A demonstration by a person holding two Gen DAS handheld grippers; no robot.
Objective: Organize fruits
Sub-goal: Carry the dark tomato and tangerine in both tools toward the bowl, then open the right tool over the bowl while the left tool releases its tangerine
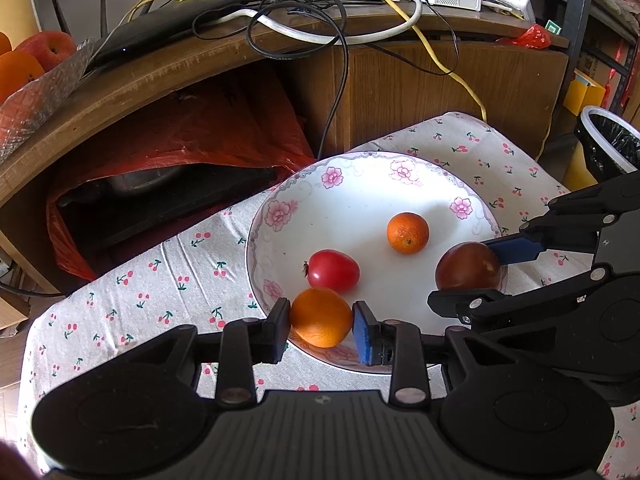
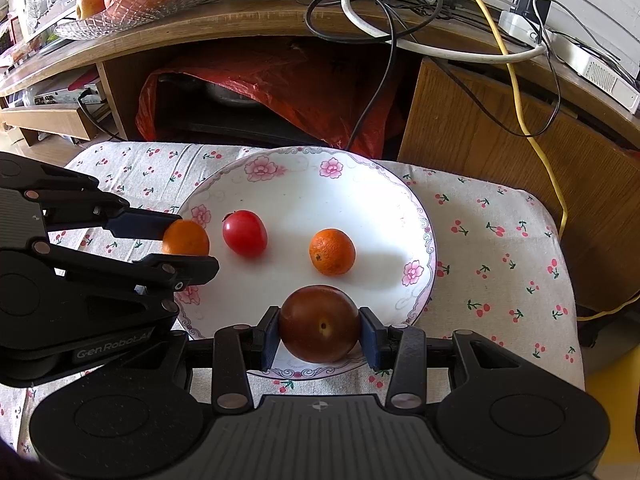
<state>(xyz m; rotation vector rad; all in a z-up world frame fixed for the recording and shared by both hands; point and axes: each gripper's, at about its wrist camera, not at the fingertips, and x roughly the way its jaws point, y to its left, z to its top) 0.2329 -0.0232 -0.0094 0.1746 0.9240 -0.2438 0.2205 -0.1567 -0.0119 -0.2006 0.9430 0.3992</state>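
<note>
A white plate [image 1: 352, 196] [image 2: 304, 200] with pink flowers lies on a cherry-print cloth. On it rest a red tomato [image 1: 333, 271] [image 2: 245, 233] and a small orange [image 1: 407, 233] [image 2: 332, 251]. My left gripper [image 1: 321, 324] [image 2: 188, 245] is shut on a larger orange [image 1: 321, 317] [image 2: 186, 239] at the plate's near left rim. My right gripper [image 2: 319, 330] [image 1: 472, 270] is shut on a dark red-brown plum [image 2: 319, 323] [image 1: 468, 266] over the plate's near right edge. Both held fruits sit between blue pads [image 1: 364, 334].
Behind the cloth-covered stool [image 1: 168, 280] stands a wooden cabinet [image 2: 480, 128] with tangled cables [image 1: 304, 12] on top and a red bag [image 1: 192, 128] in its shelf. A glass fruit dish [image 2: 140, 4] with oranges and an apple sits at upper left. A lined bin [image 1: 612, 144] stands at right.
</note>
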